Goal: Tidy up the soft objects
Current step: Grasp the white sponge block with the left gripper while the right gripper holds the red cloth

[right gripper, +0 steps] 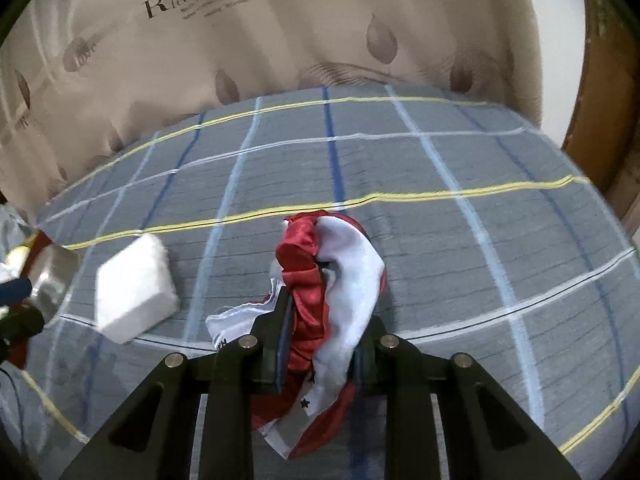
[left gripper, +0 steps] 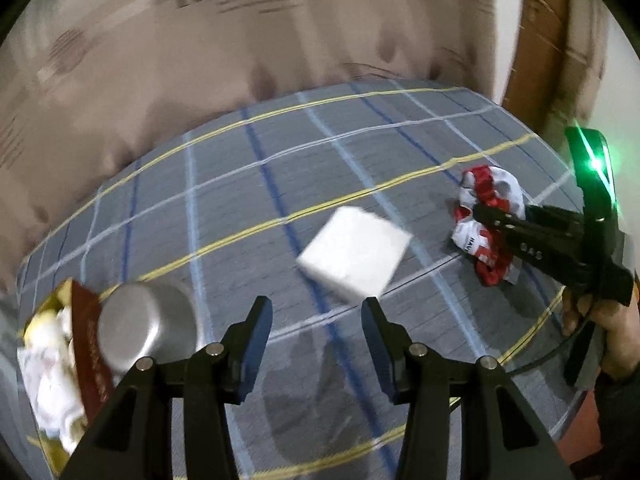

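A white foam block (left gripper: pixel 355 253) lies on the grey checked tablecloth (left gripper: pixel 248 184), just beyond my open, empty left gripper (left gripper: pixel 317 312). It also shows in the right wrist view (right gripper: pixel 134 286) at the left. A crumpled red and white cloth (right gripper: pixel 328 280) is bunched between the fingers of my right gripper (right gripper: pixel 324 300), which is shut on it. In the left wrist view that cloth (left gripper: pixel 486 220) sits at the right with the right gripper (left gripper: pixel 486 216) clamped on it.
A steel bowl (left gripper: pixel 148 324) stands at the left beside a dark red box (left gripper: pixel 90 356) with white cloth (left gripper: pixel 52 376) in it. A beige printed curtain (right gripper: pixel 280 32) hangs behind the round table. A brown wooden frame (right gripper: pixel 596 120) is at the right.
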{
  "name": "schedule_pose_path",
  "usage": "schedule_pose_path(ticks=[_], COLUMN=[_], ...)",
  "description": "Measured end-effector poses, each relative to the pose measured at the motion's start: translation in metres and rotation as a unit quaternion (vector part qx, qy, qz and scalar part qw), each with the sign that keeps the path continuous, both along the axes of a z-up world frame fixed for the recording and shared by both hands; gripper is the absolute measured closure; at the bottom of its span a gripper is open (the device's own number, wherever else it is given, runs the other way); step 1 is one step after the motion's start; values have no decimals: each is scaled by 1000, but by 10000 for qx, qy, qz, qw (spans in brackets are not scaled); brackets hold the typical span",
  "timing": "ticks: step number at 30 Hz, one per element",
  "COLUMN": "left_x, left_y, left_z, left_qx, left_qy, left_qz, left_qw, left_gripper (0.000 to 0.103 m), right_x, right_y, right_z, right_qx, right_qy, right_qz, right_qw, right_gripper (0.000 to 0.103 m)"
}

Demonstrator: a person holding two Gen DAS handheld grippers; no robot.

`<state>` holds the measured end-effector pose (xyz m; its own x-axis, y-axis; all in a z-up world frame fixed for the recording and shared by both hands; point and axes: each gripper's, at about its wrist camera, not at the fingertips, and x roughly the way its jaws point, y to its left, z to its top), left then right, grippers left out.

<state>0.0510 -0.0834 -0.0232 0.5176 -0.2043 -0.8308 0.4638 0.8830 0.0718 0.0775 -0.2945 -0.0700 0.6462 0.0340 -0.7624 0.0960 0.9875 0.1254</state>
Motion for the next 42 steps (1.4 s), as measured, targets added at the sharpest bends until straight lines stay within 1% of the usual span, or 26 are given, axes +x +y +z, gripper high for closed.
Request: schedule_pose_path(ticks=[2, 4, 5, 6, 7, 8, 9, 11, 13, 15, 16, 17, 20, 23, 26, 27, 30, 32, 33, 35, 38, 42], left_x=[5, 9, 11, 13, 15, 18, 21, 27, 34, 39, 42, 45, 55, 68, 79, 78, 65, 60, 60, 66, 78, 87], left_y=[-12, -22, -28, -33, -38, -43, -46, -49, -51, -52, -51, -51, -51, -51, -51, -51, -57, -62, -64, -65, -63, -60], left_z=[-6, -13, -15, -18, -20, -22, -24, -27, -30, -33, -34, -33, -32, -35, -43, -42, -37, -38, -40, -47, -59, -70], left_qx=[-73, -108, -47, 89, 198, 349, 468, 543, 670, 776, 771, 679, 541, 627, 691, 709, 781, 919, 976, 1078, 943, 900], left_qy=[184, 417, 454, 468, 436, 406, 388, 469, 487, 585, 631, 662, 580, 525, 774, 742, 670, 578, 575, 651, 928, 1067], left_qz=[-206, -423, -492, -604, -756, -917, -974, -1170, -1214, -1365, -1423, -1508, -1505, -1406, -1367, -1411, -1761, -1986, -2017, -1945, -1769, -1604], left_qw=[9996, 9982, 9977, 9970, 9960, 9943, 9934, 9905, 9891, 9859, 9848, 9840, 9854, 9867, 9852, 9847, 9790, 9740, 9729, 9728, 9753, 9771], left_gripper=[53, 51, 50, 42, 40, 39, 39, 32, 19, 16, 15, 15, 14, 14, 14, 14, 14, 14, 14, 14, 14, 14], right_x=[1, 1, 1, 1, 1, 1, 1, 1, 0, 1, 1, 1, 1, 1, 0, 0, 1, 0, 1, 0, 0, 0], right_y=[-3, -9, -10, -11, -10, -10, -9, -9, -10, -11, -11, -11, -10, -10, -10, -10, -9, -10, -9, -9, -9, -9], right_z=[-3, -10, -12, -12, -12, -12, -12, -13, -13, -14, -14, -14, -14, -14, -14, -14, -14, -14, -15, -15, -15, -15], right_qx=[-69, 132, 205, 229, 225, 213, 201, 198, 229, 266, 274, 277, 259, 260, 268, 259, 255, 288, 294, 293, 301, 285], right_qy=[7, 33, 32, 27, 26, 24, 30, 32, 31, 29, 30, 32, 33, 32, 28, 30, 33, 30, 30, 32, 31, 34], right_qz=[-27, -68, -55, -56, -51, -43, -31, -17, -7, 1, 5, 17, 27, 26, 17, 20, 20, 21, 19, 33, 36, 41], right_qw=[10000, 9999, 9998, 9997, 9997, 9998, 9998, 9998, 9997, 9996, 9996, 9996, 9997, 9997, 9996, 9997, 9997, 9996, 9996, 9996, 9995, 9996], right_gripper=[81, 79, 79, 79, 78, 78, 77, 77, 76, 75, 74, 74, 73, 73, 73, 73, 72, 71, 71, 70, 70, 69])
